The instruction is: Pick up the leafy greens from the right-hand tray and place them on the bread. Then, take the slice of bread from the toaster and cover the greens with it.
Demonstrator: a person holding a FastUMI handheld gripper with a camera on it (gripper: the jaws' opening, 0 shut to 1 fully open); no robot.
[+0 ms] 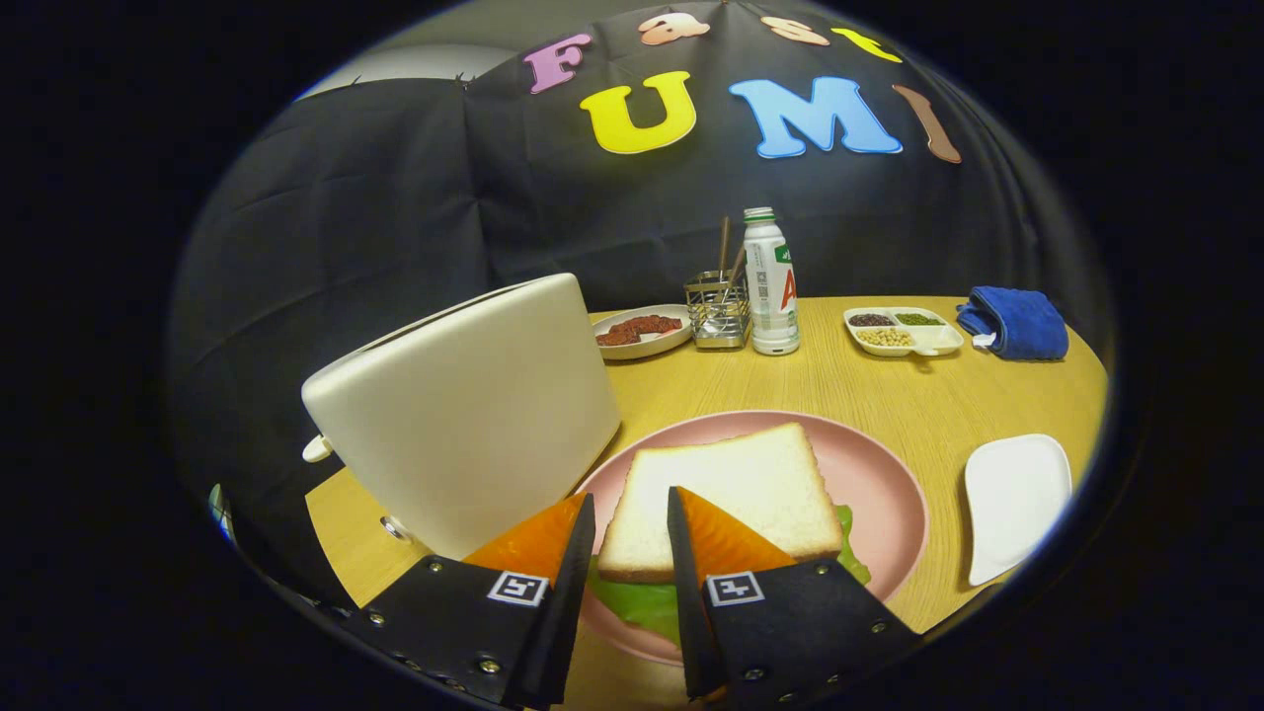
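Note:
A slice of white bread lies flat on the pink plate, covering leafy greens whose edges stick out at its near side and right corner. My gripper hovers over the near edge of that slice, its fingers open with a gap between them and nothing held. The near edge of the slice shows in that gap. The cream toaster stands just left of the plate, beyond my left finger. A white tray lies to the right of the plate with nothing on it.
At the back of the wooden table stand a small plate of red slices, a wire holder with utensils, a white bottle, a divided dish of beans and a folded blue cloth.

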